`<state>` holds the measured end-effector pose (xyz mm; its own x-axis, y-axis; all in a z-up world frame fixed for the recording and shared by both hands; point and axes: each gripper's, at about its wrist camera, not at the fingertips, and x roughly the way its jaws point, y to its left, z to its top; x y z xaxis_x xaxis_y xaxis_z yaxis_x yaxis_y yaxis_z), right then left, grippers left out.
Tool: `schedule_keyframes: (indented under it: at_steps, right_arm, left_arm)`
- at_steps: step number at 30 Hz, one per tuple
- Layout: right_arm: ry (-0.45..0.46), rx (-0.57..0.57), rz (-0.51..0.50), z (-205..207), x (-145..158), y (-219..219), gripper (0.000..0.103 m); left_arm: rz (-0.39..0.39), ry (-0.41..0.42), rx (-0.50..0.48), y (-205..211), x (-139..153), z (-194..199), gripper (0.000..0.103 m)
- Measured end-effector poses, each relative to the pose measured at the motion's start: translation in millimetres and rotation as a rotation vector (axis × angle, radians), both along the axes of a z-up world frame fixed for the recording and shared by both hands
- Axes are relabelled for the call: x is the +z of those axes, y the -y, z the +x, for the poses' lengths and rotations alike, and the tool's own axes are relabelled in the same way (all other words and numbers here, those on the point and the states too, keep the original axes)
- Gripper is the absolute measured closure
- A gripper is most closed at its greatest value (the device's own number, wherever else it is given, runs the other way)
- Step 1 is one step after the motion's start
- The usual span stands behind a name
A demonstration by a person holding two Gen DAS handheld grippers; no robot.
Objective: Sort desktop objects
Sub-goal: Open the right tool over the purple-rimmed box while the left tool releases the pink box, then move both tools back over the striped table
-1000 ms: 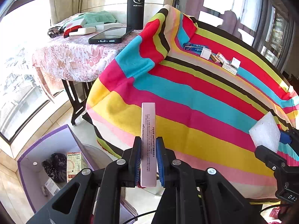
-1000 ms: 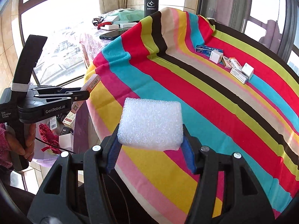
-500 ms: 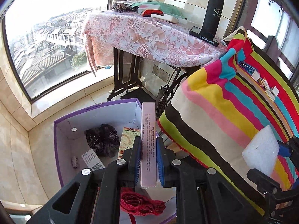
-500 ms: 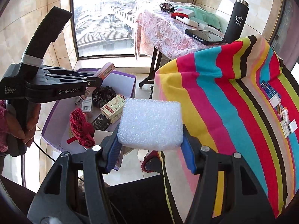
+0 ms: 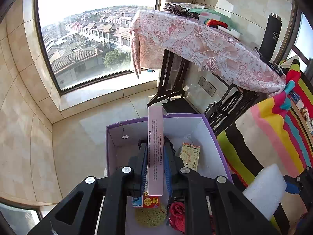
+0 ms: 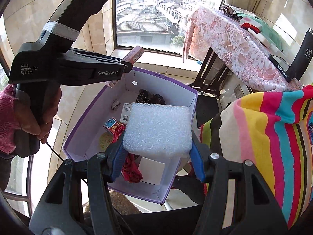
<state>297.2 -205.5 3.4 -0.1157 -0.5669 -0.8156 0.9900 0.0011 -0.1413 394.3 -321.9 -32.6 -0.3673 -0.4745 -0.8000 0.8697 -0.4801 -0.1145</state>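
Note:
My left gripper (image 5: 155, 152) is shut on a long pink box (image 5: 155, 137) and holds it above the purple cardboard box (image 5: 213, 129) on the floor. The left gripper (image 6: 125, 66) also shows in the right wrist view, with the pink box's end (image 6: 135, 53) sticking out over the purple box's far left rim (image 6: 92, 105). My right gripper (image 6: 157, 148) is shut on a white foam block (image 6: 158, 129) and holds it over the purple box's near right part. The foam block also shows in the left wrist view (image 5: 266, 190).
Inside the purple box lie a red knitted piece (image 6: 131, 168), a white card (image 6: 152, 170), small cartons (image 6: 111, 124), a dark cloth (image 6: 150, 98) and a yellow carton (image 5: 189, 155). A striped cloth-covered table (image 6: 273, 137) stands right. A pink-clothed table (image 5: 205, 43) with a black flask (image 5: 271, 37) stands behind.
Both grippers have swung left and down from the striped table to over the purple box on the floor, still holding the pink box and the foam block.

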Motion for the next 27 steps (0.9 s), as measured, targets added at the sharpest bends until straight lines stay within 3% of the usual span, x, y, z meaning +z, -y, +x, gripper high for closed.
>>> schedule_keyframes:
  at_steps: [7, 9, 11, 13, 16, 21, 27]
  right_arm:
    - [0.004, 0.021, 0.009, 9.0, -10.1, 23.1, 0.041]
    - [0.002, 0.018, 0.012, 10.7, -12.6, 25.8, 0.04]
    - [0.0, 0.011, 0.012, 9.7, -13.7, 24.7, 0.036]
    - [0.011, 0.0, -0.002, 5.2, -12.4, 20.6, 0.032]
    - [0.019, -0.025, -0.026, -6.6, -6.3, 8.7, 0.032]
    - [-0.018, -0.151, -0.09, -49.1, 15.1, -29.1, 0.032]
    - [-0.023, -0.442, -0.195, -156.6, 48.2, -108.8, 0.025]
  left_arm:
    - [0.036, 0.015, 0.053, 12.2, -12.0, 10.1, 0.085]
    - [0.059, 0.028, 0.08, 15.0, -14.9, 11.1, 0.074]
    - [0.086, 0.049, 0.11, 17.9, -17.6, 10.8, 0.04]
    - [0.072, 0.055, 0.126, 15.9, -16.3, 9.7, 0.03]
    - [0.039, 0.072, 0.13, 10.5, -9.8, -1.8, 0.029]
    - [0.023, 0.056, -0.008, -13.4, 9.9, -51.5, 0.027]
    - [0.013, 0.023, -0.292, -71.2, 39.4, -149.0, 0.021]
